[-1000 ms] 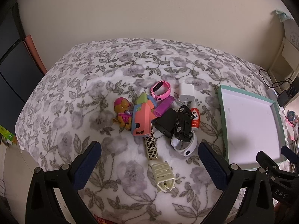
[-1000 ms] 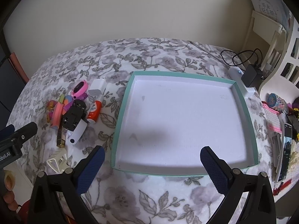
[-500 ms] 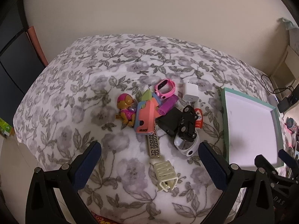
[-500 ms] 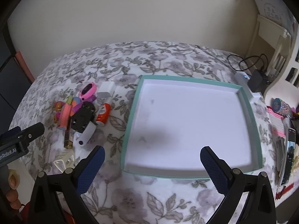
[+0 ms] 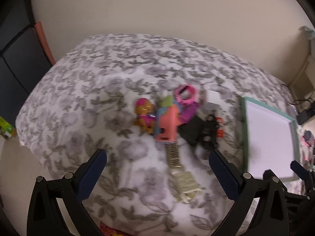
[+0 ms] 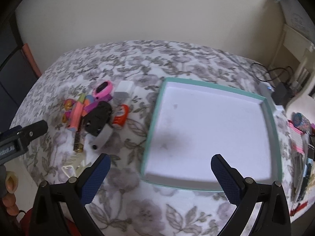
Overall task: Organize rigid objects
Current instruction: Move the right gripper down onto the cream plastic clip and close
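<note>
The left gripper (image 5: 157,174) is held with its jaws wide apart and nothing between them, low in the left wrist frame above a floral bedspread (image 5: 94,106). A blurred heap of small rigid objects is seen at centre: a pink watch (image 5: 185,94), a toy figure (image 5: 143,114), a coral block (image 5: 167,125) and a black toy car (image 5: 208,135). The right gripper (image 6: 160,174) is likewise spread apart and empty, its tips over the near edge of a teal-rimmed tray (image 6: 155,106), which is found right of the heap.
</note>
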Tool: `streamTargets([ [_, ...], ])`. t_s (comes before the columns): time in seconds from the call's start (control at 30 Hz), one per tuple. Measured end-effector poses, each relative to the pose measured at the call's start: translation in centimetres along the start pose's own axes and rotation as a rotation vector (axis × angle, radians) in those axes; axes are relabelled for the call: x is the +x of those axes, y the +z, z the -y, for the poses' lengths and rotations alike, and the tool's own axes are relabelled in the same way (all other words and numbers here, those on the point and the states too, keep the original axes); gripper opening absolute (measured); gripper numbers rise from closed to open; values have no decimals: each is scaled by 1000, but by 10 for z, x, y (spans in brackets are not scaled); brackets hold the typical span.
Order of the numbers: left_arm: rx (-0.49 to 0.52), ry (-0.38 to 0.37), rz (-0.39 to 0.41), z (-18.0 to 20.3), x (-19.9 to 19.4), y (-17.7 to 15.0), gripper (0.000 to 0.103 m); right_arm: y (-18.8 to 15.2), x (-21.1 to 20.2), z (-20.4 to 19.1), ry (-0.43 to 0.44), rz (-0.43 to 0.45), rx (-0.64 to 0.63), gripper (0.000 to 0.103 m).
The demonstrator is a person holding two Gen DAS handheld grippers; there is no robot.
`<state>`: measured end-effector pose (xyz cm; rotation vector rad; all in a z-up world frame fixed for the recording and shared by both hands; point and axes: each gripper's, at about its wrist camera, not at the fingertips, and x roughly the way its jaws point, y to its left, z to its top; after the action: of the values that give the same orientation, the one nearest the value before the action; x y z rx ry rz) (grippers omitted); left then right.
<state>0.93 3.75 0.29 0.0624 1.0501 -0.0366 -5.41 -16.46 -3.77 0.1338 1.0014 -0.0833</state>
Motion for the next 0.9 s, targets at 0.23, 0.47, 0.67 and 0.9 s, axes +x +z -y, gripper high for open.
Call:
streamTargets([
  [0.23,-64,58,-83,-34,30,1,103,1,25,-48,126,-81,-57,103],
  [0.47,-115,51,-154,-60,61,-3,103,-7,48,-91,178,-167,-160,103],
  [0.67,-159,33,-197,-71,76,-6,103,-14,68,-113,188,-224,-224,103],
  [0.9,-201,-11,-231,-68,87,8,103,-13,87,-116,183,-256,-194,102],
])
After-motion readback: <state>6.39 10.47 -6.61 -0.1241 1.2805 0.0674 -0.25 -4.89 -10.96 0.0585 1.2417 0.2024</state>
